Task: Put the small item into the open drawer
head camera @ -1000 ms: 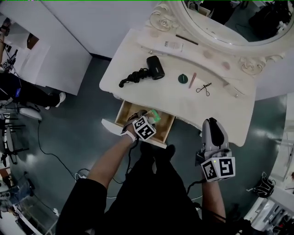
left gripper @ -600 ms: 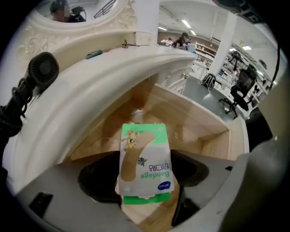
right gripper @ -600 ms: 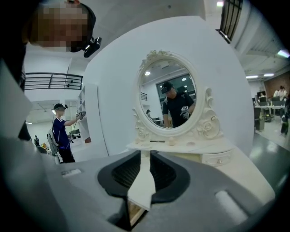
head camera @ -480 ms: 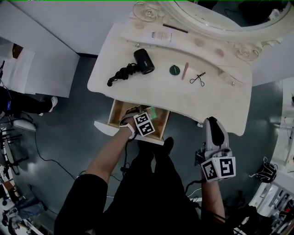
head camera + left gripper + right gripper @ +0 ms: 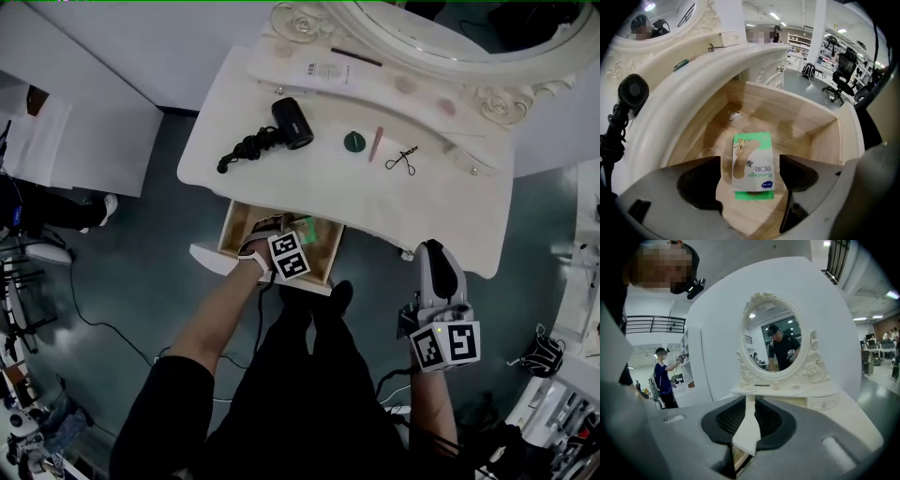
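The small item is a green and white bandage packet (image 5: 752,164) that lies flat on the wooden floor of the open drawer (image 5: 825,140). My left gripper (image 5: 750,183) hovers over it, open, with one jaw on each side of the packet and neither touching it. In the head view the left gripper (image 5: 281,232) reaches into the drawer (image 5: 232,227), with the packet (image 5: 307,231) a green patch beside it. My right gripper (image 5: 434,255) hangs off the table's front right edge. The right gripper (image 5: 746,427) is shut and holds nothing.
On the white dressing table (image 5: 281,183) lie a black hair dryer (image 5: 292,124) with its coiled cord, a round green item (image 5: 355,142), a pink stick (image 5: 376,143) and an eyelash curler (image 5: 401,160). An oval mirror (image 5: 441,37) stands at the back. Cables trail on the floor at left.
The head view has shifted a little, so the table sits further left and higher. My left gripper stays over the drawer with almost no movement. The right gripper has not moved.
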Motion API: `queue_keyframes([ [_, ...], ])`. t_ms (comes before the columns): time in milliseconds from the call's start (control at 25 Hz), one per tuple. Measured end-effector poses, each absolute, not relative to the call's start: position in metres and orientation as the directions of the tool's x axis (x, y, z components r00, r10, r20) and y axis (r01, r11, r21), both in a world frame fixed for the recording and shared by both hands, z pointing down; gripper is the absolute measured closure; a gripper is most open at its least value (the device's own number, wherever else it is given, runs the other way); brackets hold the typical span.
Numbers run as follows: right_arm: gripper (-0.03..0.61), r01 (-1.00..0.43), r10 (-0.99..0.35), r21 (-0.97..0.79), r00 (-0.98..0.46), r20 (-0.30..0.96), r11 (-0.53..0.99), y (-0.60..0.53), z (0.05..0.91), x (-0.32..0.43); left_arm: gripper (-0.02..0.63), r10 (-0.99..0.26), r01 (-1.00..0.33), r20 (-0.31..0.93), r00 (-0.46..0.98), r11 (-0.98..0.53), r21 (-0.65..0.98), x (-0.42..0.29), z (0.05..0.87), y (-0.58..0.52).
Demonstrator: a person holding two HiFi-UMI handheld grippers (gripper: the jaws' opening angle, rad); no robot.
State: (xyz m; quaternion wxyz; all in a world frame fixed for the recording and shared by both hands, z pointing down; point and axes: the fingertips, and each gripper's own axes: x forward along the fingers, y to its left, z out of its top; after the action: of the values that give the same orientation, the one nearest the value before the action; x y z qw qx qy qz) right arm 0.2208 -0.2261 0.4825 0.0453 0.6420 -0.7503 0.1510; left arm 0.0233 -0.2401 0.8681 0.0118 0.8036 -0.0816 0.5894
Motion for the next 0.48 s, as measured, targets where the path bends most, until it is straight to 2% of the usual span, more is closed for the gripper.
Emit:
queue_keyframes([
  [120,0.514,-0.977,-0.953,-0.159,-0.18,0.245,0.144,-0.23,0.477,0.219,0.225,-0.139,-0.182,0.94,0.312,-0.98,-0.084,0.018,0.848,-0.237],
  [200,0.49,-0.977,-0.954,-0.149,-0.183,0.237,0.151,-0.232,0.474,0.218,0.225,-0.167,-0.232,0.921,0.352,-0.969,-0.087,0.017,0.826,-0.235],
  [480,0.471,-0.967,-0.956,-0.141,-0.236,0.177,0.213,-0.237,0.455,0.206,0.231,-0.4,-0.452,0.742,0.538,-0.88,-0.146,0.019,0.694,-0.247],
])
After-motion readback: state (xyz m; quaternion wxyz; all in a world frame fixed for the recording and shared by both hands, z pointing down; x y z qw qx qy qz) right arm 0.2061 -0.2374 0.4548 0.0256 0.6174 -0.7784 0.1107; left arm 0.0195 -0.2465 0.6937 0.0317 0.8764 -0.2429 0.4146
